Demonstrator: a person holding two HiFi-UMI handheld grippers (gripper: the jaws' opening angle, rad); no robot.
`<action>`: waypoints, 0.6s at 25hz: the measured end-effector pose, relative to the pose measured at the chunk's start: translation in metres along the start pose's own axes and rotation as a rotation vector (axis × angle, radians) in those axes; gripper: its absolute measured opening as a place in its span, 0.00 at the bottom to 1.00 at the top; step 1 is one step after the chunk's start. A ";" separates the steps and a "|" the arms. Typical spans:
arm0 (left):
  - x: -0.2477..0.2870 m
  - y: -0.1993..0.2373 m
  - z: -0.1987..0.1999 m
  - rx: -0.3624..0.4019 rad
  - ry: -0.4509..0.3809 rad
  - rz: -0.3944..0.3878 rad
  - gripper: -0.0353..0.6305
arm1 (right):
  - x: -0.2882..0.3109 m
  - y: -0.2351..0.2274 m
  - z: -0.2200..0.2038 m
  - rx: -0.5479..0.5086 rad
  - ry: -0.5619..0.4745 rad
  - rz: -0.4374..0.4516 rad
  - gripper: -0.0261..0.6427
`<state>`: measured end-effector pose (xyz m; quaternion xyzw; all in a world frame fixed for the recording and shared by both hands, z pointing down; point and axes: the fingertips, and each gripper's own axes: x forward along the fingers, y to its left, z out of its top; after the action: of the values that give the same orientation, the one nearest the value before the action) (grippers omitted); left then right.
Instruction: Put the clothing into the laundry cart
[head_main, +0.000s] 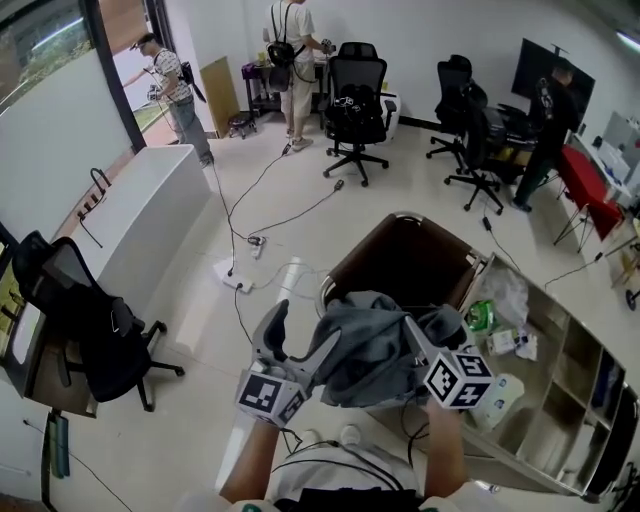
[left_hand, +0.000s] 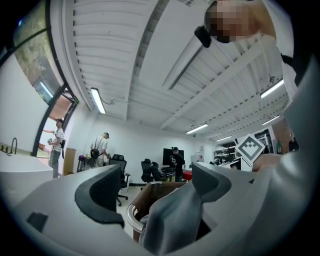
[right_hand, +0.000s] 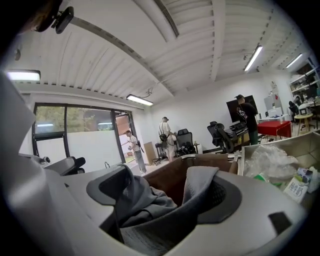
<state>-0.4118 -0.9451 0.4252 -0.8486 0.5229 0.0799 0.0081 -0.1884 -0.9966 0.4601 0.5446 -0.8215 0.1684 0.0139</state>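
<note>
A grey garment (head_main: 368, 345) hangs across both grippers, just above the near rim of the brown laundry cart (head_main: 400, 262). My left gripper (head_main: 303, 335) has its jaws spread wide. In the left gripper view the grey cloth (left_hand: 172, 220) lies against the right jaw only, with the cart (left_hand: 150, 192) showing through the gap. My right gripper (head_main: 415, 332) is mostly buried under the garment. In the right gripper view the cloth (right_hand: 145, 200) is draped loosely over both jaws and sags between them. The right jaws stand apart, and the cart's inside (right_hand: 170, 180) shows between them.
An open shelf unit (head_main: 560, 400) with plastic bags and bottles stands right of the cart. A black office chair (head_main: 90, 320) is at the left, and cables with a power strip (head_main: 235, 275) cross the floor. More chairs (head_main: 355, 110) and several people are at the back.
</note>
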 end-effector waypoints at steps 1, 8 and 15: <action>0.002 0.000 0.000 -0.003 0.001 -0.006 0.68 | -0.005 -0.002 0.001 0.005 -0.004 -0.006 0.73; 0.011 -0.005 0.000 0.010 0.006 -0.052 0.68 | -0.026 -0.011 -0.004 -0.019 0.005 -0.048 0.73; 0.015 -0.008 -0.005 0.011 0.028 -0.092 0.68 | -0.048 -0.030 -0.002 -0.049 0.018 -0.099 0.73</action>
<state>-0.3972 -0.9552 0.4274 -0.8728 0.4837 0.0646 0.0093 -0.1424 -0.9642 0.4595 0.5825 -0.7972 0.1523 0.0429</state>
